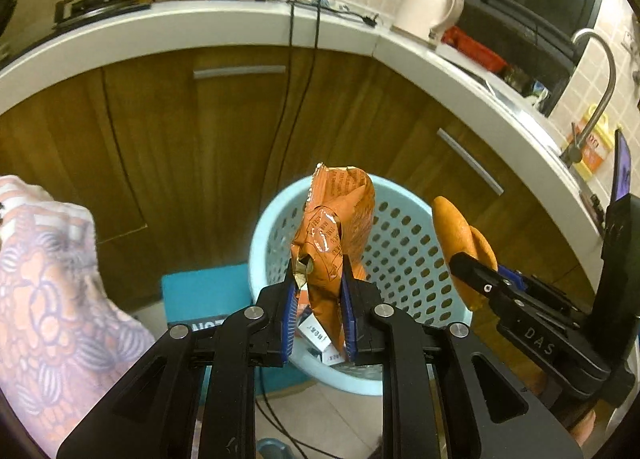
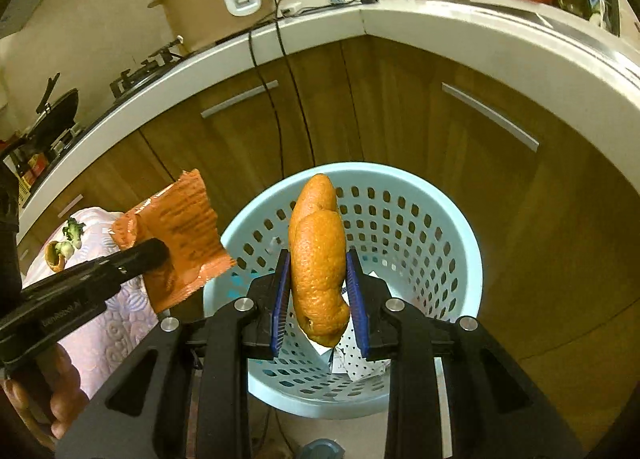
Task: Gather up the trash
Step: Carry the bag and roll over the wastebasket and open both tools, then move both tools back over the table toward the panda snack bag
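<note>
My left gripper [image 1: 319,279] is shut on a crumpled orange snack wrapper [image 1: 334,227] and holds it above a light blue perforated waste basket [image 1: 404,247]. My right gripper [image 2: 319,275] is shut on an orange peel [image 2: 318,255] and holds it over the same basket [image 2: 420,235]. The peel also shows in the left wrist view [image 1: 456,243], to the right of the wrapper. The wrapper shows in the right wrist view [image 2: 184,235], to the left of the basket rim. Paper scraps [image 2: 352,355] lie in the basket's bottom.
Wooden cabinet doors [image 2: 400,107] under a white counter [image 1: 240,31] stand behind the basket. A table with a patterned pink cloth [image 1: 52,291] is at the left, with vegetable scraps [image 2: 68,239] on it. Black cables [image 1: 292,99] hang down the cabinet. A teal mat [image 1: 200,291] lies beside the basket.
</note>
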The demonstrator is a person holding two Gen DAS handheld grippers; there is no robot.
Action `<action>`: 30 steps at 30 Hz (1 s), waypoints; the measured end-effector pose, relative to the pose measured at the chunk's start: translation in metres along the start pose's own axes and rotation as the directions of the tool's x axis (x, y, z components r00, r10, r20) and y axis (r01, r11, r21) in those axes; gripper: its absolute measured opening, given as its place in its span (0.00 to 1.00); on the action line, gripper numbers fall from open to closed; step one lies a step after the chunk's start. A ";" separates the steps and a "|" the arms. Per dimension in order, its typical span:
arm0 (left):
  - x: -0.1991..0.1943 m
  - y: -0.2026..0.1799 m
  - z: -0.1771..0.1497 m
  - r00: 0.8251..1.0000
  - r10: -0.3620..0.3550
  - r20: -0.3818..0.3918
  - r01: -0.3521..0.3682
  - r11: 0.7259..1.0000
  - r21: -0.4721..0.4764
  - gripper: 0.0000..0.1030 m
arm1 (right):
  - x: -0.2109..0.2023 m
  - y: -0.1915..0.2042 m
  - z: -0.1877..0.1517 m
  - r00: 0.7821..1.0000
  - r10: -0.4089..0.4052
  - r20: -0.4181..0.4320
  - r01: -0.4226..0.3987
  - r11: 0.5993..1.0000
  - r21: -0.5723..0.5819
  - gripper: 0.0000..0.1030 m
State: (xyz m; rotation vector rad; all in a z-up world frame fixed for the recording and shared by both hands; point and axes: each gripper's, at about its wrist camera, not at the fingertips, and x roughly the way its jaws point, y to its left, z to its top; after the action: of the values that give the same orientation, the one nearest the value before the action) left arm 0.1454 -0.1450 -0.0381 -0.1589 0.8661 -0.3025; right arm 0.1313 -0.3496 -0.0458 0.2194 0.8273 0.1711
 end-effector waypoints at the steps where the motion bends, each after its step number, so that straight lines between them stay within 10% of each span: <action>1: 0.002 0.000 0.000 1.000 0.004 -0.007 -0.004 1.000 0.001 0.26 | 0.002 -0.001 0.000 1.000 -0.001 -0.005 0.001 1.000 0.004 0.26; 3: 0.006 0.001 -0.001 1.000 0.016 -0.016 -0.016 1.000 -0.007 0.43 | 0.004 -0.004 -0.001 1.000 -0.007 -0.014 0.007 1.000 0.009 0.26; 9: 0.006 0.008 -0.004 0.999 0.022 -0.027 -0.022 1.000 -0.016 0.51 | 0.010 -0.012 -0.001 0.999 0.011 -0.038 -0.009 0.999 0.044 0.43; 21: -0.039 0.033 -0.011 0.999 0.018 0.051 -0.014 0.996 -0.083 0.52 | -0.010 0.005 0.004 1.000 0.030 0.008 -0.031 0.999 0.021 0.49; 30: -0.115 0.082 -0.030 0.979 0.105 0.176 -0.074 0.981 -0.178 0.52 | -0.025 0.091 -0.002 0.989 0.146 0.025 -0.141 0.980 -0.137 0.49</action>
State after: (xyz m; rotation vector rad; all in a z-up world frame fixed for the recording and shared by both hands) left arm 0.0683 -0.0306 0.0052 -0.3016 0.7119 -0.1261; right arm 0.1073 -0.2679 -0.0054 0.1542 0.7618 0.3567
